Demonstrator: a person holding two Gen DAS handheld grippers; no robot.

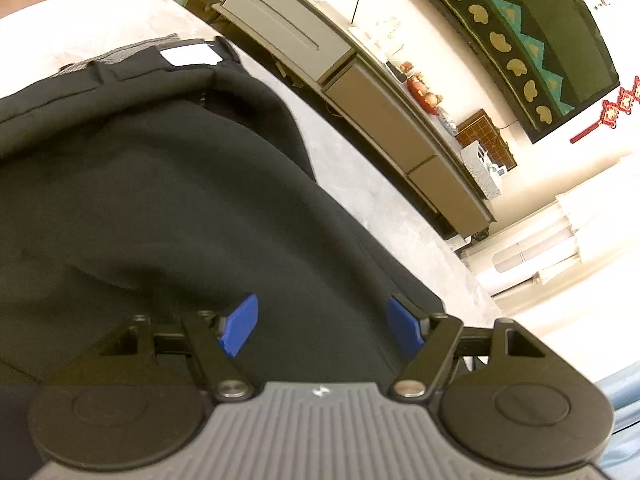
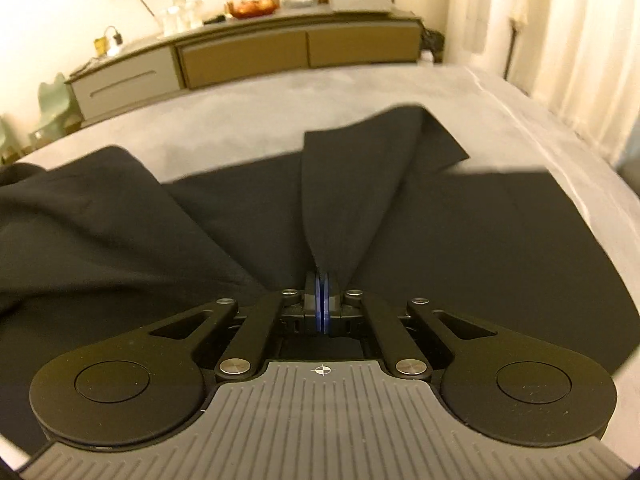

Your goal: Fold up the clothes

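Right tongs [image 2: 322, 300] pinch black trousers [image 2: 340, 208] | left tongs [image 1: 322, 326] gape, empty (waistband label [image 1: 192, 55] theirs alone)

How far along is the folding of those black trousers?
Early on. The black trousers already lie spread on the grey bed. In hand: the right gripper is shut on a pinch of cloth, lifting a fold. The left gripper hovers open over the fabric. The folding itself remains.

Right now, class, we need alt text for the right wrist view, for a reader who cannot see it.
The right gripper, jaws shut, pinches a lifted fold of the black garment, which is spread over a grey bed. Behind the bed, a low cabinet stands along a pale wall.
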